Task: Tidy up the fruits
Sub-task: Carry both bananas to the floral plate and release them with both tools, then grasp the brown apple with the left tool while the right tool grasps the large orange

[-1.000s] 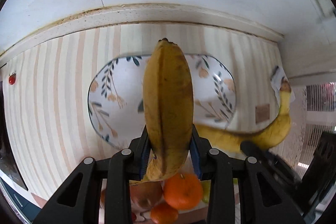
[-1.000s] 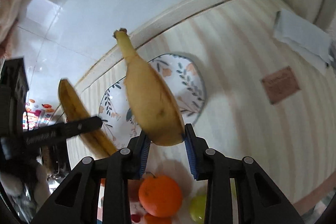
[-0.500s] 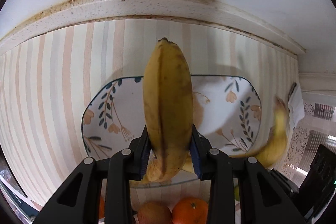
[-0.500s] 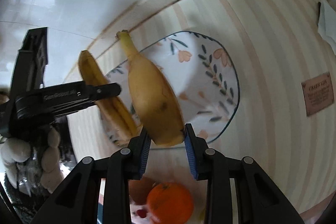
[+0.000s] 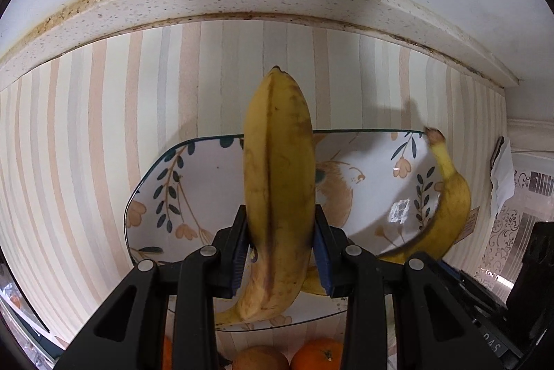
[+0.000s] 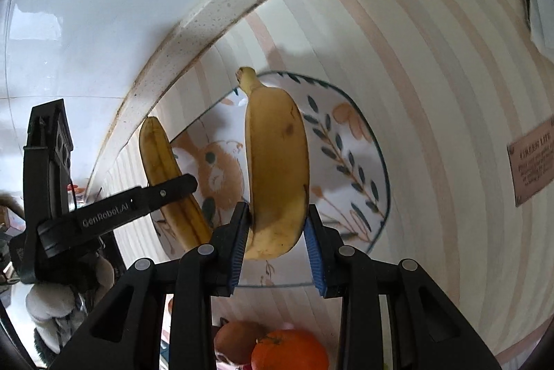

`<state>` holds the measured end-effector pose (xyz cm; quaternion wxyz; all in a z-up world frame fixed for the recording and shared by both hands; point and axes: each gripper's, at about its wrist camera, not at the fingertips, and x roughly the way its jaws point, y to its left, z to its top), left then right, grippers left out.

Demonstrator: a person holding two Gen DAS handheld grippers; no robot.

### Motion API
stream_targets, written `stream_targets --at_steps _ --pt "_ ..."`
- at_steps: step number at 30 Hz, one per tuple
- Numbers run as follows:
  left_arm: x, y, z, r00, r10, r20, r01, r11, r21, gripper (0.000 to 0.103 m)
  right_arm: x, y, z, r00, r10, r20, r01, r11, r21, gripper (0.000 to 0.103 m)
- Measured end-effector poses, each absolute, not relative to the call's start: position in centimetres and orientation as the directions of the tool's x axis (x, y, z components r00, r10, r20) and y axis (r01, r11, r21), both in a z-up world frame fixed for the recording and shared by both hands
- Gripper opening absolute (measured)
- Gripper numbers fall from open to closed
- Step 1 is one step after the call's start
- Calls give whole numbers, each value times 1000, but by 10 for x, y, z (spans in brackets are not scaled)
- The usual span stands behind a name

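Bench [image 5: 104, 127] with striped pastel cover meets speckled ledge and white tiled wall; floral white ceramic plate [image 5: 194, 190] sits on it. Left hand-held gripper [image 5: 280, 252] clamps spotted yellow banana [image 5: 277, 179], right hand-held gripper [image 6: 277, 238] clamps second yellow banana [image 6: 277, 162]. Versus a second ago both bananas hang lower, over the plate.

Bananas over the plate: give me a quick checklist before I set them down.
1. Left claw clamped on its banana: ok.
2. Right claw clamped on its banana: ok.
3. Both bananas in front of the floral plate: ok.
4. Plate free of other fruit: ok.
5. Bananas touching the plate: cannot tell.
6. Orange clear of the plate: ok.
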<state>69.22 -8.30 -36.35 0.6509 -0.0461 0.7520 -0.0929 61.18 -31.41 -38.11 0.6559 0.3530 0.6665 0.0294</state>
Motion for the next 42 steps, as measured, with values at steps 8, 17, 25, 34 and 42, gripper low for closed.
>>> stream_targets --at_steps 8,17,25,34,42 --pt "684 -99 -365 -140 -158 -977 68 983 -169 33 592 -328 -399 107 563 -819 519 671 529 39" --pt "661 -109 -324 -25 -108 -994 127 986 -110 44 589 -311 -357 127 429 -894 405 800 442 78" --pt "615 -87 -285 84 -98 -992 125 988 -87 80 572 -283 -293 188 154 -970 185 964 189 92" --pt "555 -60 -232 255 -81 -964 89 994 -61 87 530 -250 -247 304 50 -951 82 994 78 93" --pt "510 -54 -186 374 -70 -925 94 995 -37 87 486 -241 -201 405 32 -914 74 995 68 93"
